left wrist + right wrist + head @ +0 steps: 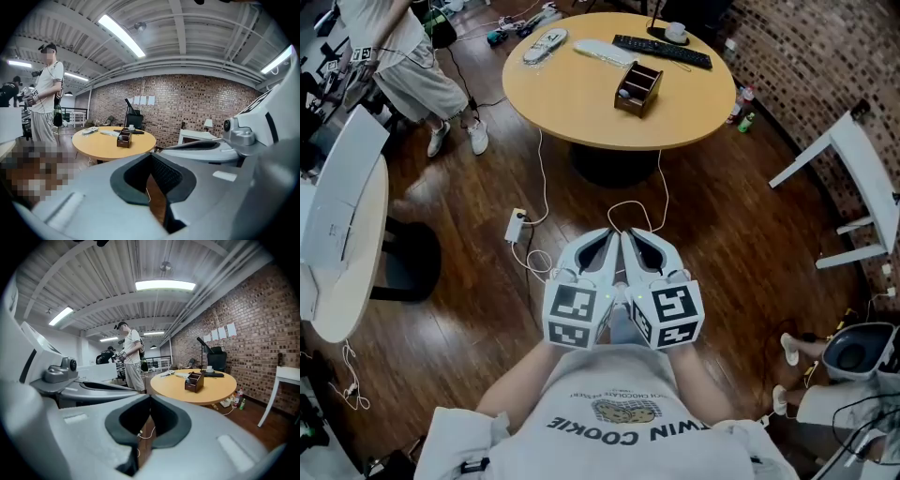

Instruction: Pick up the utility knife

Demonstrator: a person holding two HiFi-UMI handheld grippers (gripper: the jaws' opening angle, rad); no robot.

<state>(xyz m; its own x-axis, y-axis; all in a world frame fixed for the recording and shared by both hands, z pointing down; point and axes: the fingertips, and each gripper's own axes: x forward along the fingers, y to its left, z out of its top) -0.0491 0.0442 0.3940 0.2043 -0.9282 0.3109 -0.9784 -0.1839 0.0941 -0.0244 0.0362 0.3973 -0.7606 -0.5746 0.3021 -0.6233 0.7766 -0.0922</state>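
Grippers sat side by side at lower centre of the head view, over the wood floor [469, 281]: left gripper [607, 236], right gripper [628, 236]. Both had jaws closed tip to tip, nothing between them. Round table [581, 103] was at upper centre, well apart from both. On it: wooden organizer [637, 87], keyboard [662, 52], cup [677, 33], grey-white oblong item [546, 44]. Utility knife: couldn't pick it out among the table items at this size.
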